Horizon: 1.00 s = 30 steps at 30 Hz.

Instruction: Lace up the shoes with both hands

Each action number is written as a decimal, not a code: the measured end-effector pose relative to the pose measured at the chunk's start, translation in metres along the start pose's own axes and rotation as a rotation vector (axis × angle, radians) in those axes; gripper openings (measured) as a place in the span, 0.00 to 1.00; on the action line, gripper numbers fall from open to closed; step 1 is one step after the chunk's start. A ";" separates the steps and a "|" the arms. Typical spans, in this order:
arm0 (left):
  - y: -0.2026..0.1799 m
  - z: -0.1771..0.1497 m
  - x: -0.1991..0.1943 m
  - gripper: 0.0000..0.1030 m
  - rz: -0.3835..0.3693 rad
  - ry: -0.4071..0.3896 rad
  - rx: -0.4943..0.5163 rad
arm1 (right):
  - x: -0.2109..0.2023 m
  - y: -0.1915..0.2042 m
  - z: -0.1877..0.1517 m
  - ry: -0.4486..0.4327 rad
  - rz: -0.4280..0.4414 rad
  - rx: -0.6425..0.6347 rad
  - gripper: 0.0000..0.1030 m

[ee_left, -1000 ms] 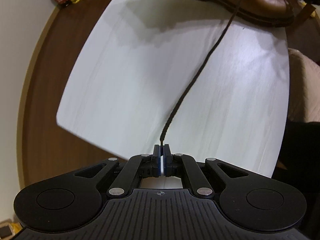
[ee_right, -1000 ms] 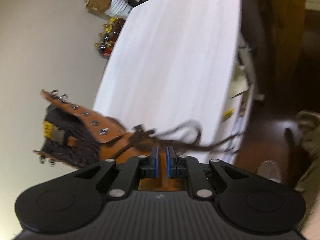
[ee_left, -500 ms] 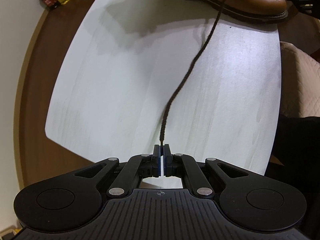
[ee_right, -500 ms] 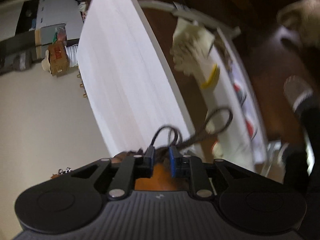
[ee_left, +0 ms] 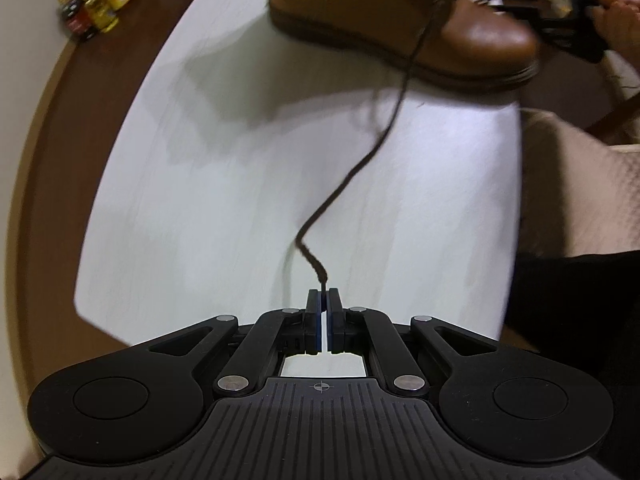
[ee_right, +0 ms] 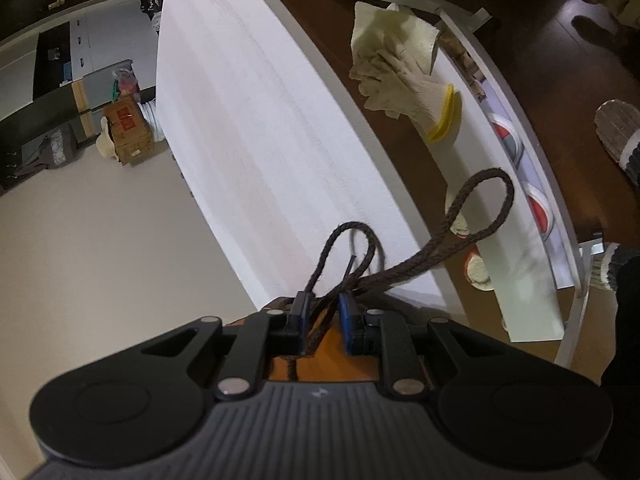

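Note:
A brown leather boot [ee_left: 400,12] stands at the far side of the white table [ee_left: 240,160]. Its dark brown lace [ee_left: 360,168] hangs slack from the eyelets down to my left gripper [ee_left: 323,294], which is shut on the lace end. In the left wrist view my right gripper [ee_left: 568,12] and a hand [ee_left: 620,12] sit by the boot's toe. My right gripper [ee_right: 323,314] is open just over the boot [ee_right: 328,354]. Lace strands run between its fingers, and two lace loops [ee_right: 480,216] stick out ahead.
Small bottles [ee_left: 100,4] stand on the brown floor beyond the table. A beige padded seat [ee_left: 580,184] lies to the right. Work gloves [ee_right: 404,68] rest on a white shelf. A cardboard box [ee_right: 128,132] and a slipper [ee_right: 620,132] are on the floor.
My left gripper has moved toward the boot, so the taut lace has gone slack. My right gripper has swung round and its jaws have widened slightly around the laces.

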<state>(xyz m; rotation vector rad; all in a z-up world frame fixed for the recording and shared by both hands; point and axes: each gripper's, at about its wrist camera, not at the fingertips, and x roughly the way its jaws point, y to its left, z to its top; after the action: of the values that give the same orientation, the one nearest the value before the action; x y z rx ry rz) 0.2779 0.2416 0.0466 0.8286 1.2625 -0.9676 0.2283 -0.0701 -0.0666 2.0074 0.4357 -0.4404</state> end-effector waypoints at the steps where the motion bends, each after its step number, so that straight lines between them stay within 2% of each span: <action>1: -0.002 0.000 -0.005 0.02 -0.014 -0.020 0.014 | -0.001 0.002 -0.001 -0.014 0.019 -0.005 0.09; 3: -0.005 0.000 -0.009 0.02 -0.034 -0.041 0.027 | -0.004 0.006 -0.003 -0.041 0.056 -0.014 0.09; 9: -0.014 -0.004 -0.013 0.02 -0.054 -0.063 0.035 | -0.010 0.028 0.005 -0.080 0.054 -0.153 0.13; 10: -0.015 -0.005 -0.015 0.02 -0.059 -0.070 0.030 | -0.009 0.027 0.004 -0.072 0.001 -0.162 0.13; 13: -0.012 -0.007 -0.019 0.02 -0.060 -0.070 -0.008 | -0.003 0.016 0.000 -0.030 -0.071 -0.123 0.13; 19: 0.009 -0.014 -0.024 0.03 -0.024 -0.080 -0.086 | 0.002 -0.003 -0.009 0.039 -0.010 0.044 0.14; 23: 0.017 -0.019 -0.029 0.03 0.005 -0.074 -0.084 | 0.006 -0.012 -0.016 0.078 0.047 0.169 0.24; 25: 0.017 -0.020 -0.030 0.03 0.008 -0.074 -0.080 | 0.009 -0.016 -0.017 0.082 0.058 0.206 0.25; 28: 0.013 -0.017 -0.030 0.03 0.001 -0.086 -0.069 | 0.014 -0.022 -0.016 0.076 0.075 0.251 0.21; 30: 0.008 -0.014 -0.031 0.03 -0.011 -0.098 -0.050 | 0.014 -0.018 -0.015 0.059 0.053 0.211 0.09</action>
<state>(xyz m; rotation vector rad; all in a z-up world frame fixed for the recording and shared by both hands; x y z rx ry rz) 0.2783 0.2615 0.0751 0.7277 1.2035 -0.9700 0.2341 -0.0469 -0.0804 2.2349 0.3838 -0.4091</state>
